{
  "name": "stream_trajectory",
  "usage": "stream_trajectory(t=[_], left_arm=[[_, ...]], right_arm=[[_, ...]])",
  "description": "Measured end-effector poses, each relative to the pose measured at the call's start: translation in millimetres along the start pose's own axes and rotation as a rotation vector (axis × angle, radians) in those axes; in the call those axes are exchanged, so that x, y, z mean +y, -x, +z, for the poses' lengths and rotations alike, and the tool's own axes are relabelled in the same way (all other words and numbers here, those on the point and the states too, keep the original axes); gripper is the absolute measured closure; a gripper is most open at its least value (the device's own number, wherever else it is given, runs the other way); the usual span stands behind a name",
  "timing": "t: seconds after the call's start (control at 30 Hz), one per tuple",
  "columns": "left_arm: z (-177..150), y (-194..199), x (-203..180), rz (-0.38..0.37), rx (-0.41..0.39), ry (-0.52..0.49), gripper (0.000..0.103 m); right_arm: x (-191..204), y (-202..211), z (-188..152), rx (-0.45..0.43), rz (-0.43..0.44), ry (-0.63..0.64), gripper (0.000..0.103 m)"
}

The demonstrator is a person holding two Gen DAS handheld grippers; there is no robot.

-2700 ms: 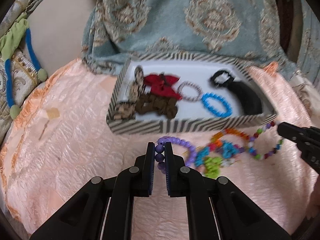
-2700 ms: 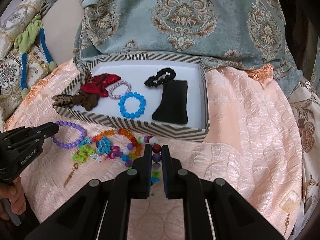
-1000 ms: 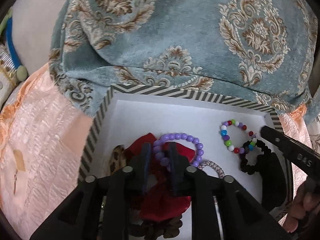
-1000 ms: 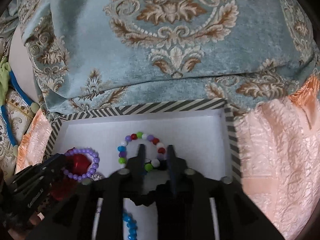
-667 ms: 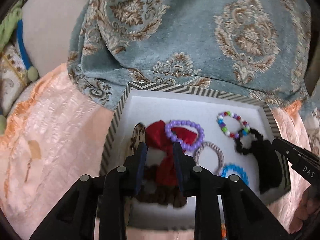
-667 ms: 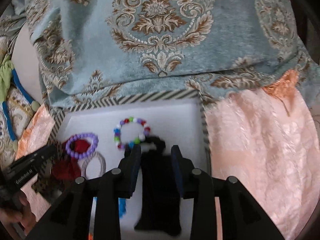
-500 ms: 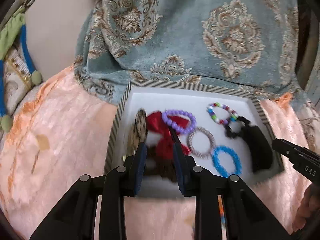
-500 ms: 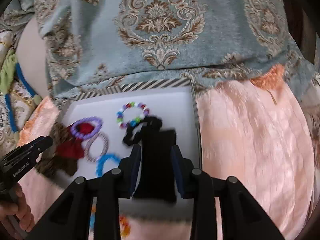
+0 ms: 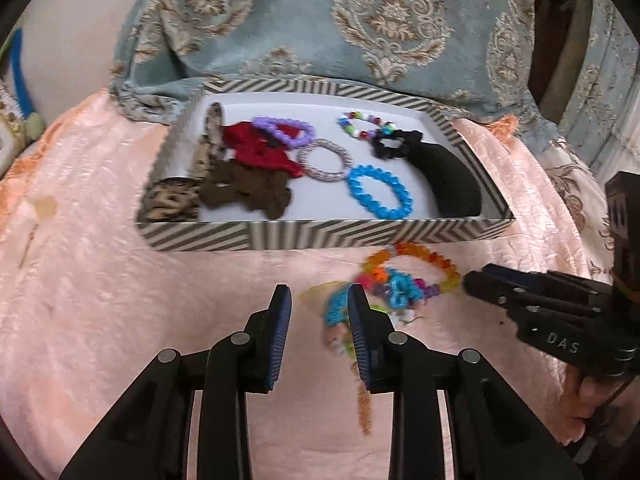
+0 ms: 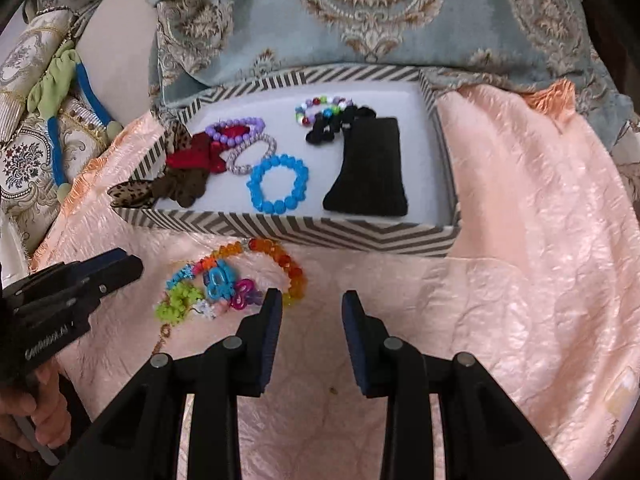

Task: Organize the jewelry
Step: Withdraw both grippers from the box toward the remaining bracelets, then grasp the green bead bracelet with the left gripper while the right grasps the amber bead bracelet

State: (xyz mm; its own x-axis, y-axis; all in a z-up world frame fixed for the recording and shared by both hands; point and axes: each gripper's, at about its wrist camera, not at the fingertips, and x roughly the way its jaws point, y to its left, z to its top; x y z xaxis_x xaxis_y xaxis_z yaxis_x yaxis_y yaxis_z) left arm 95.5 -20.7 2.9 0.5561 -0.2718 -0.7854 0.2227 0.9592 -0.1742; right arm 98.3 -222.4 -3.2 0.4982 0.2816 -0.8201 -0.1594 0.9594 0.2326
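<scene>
A striped tray (image 9: 320, 236) (image 10: 304, 232) lies on the peach cloth. In it rest a purple bead bracelet (image 9: 284, 130) (image 10: 236, 130), partly on a red bow (image 9: 256, 148), and a multicolour bead bracelet (image 9: 366, 124) (image 10: 320, 108) beside a black scrunchie. A heap of loose jewelry (image 9: 400, 288) (image 10: 216, 284) with an orange bracelet (image 10: 280, 256) lies in front of the tray. My left gripper (image 9: 320, 296) (image 10: 120, 264) hovers open just left of the heap, nothing between its fingers. My right gripper (image 10: 312, 300) (image 9: 476, 278) stands open and empty to the heap's right.
The tray also holds a blue bracelet (image 10: 254, 186), a silver ring bracelet (image 9: 304, 160), brown and leopard hair ties and a black pouch (image 10: 372, 168). Teal patterned fabric (image 9: 360, 20) rises behind the tray. A person's hand (image 10: 44, 412) grips the left tool.
Both grippers have drawn back from over the tray to the near side of it. The purple and multicolour bracelets stayed in the tray. The left jaws have spread apart.
</scene>
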Motion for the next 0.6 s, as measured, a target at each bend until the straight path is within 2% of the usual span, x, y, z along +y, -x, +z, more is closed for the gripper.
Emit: stream_trajectory(t=[0.1,0.27,0.37,0.43,0.53,0.6], left_arm=[[0.6,-14.4,-2.3,-0.035,0.032,0.013,0.091],[-2.6,-25.6,-8.1,-0.018,0.079,-0.012,0.091],[-9.4,-28.7,-14.2,-0.041,0.131,-0.062,0.088],[-13.0,-27.1,-21.4,-0.01,0.137,-0.118,0.087],[-12.2,-25.2,-13.4,0.028,0.125,-0.087,0.1],[-8.1,-23.6,-0.7,0.013,0.127,-0.023,0.101]], right_arm=[[-1.2,-3.3,-1.2,0.01,0.018,-0.02,0.071],[0.3,-8.0,-0.4,0.022,0.02,-0.013,0.071],[-0.7,-8.7,-0.3,0.026,0.021,-0.018,0.071],[-0.6,-8.8,-0.2,0.024,0.019,-0.017,0.071],[3.5,-7.3,1.1,0.002,0.032,0.004,0.071],[8.4,-7.6,4.0,-0.022,0.036,0.026,0.071]])
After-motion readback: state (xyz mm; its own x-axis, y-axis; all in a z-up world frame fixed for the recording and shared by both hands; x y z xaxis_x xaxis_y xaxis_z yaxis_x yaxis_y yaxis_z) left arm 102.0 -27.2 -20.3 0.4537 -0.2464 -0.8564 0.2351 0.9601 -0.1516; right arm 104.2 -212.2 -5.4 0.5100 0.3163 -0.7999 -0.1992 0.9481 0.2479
